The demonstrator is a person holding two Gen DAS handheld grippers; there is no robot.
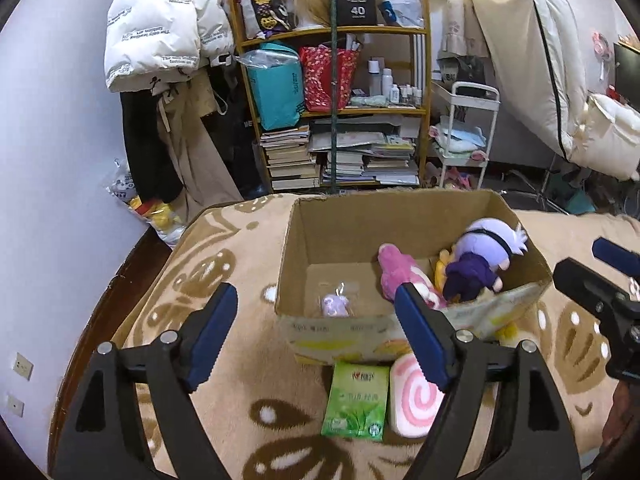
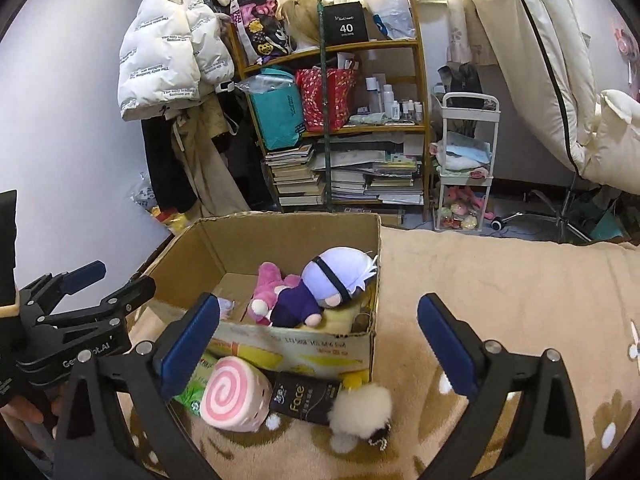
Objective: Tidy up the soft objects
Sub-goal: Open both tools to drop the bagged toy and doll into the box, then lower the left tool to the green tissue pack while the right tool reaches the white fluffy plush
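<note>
An open cardboard box [image 1: 340, 232] [image 2: 280, 236] stands on a beige patterned blanket. Inside lie a purple-haired plush doll [image 1: 484, 256] [image 2: 332, 280], a pink plush [image 1: 404, 276] [image 2: 272, 284] and a small lilac item [image 1: 335, 305]. In front of the box lie a green tissue pack [image 1: 356, 400] [image 2: 192, 394], a pink swirl cushion [image 1: 414, 398] [image 2: 234, 394], a black "Face" pack [image 2: 304, 398] and a white fluffy pompom [image 2: 360, 408]. My left gripper [image 1: 316, 336] is open and empty before the box. My right gripper [image 2: 320, 344] is open and empty above the items.
A wooden shelf [image 1: 332, 32] with books, bags and bottles stands behind the bed, with a white cart [image 1: 468, 128] beside it. Coats [image 1: 160, 32] hang on the left. The other gripper shows at each view's side [image 1: 600, 300] [image 2: 72, 320].
</note>
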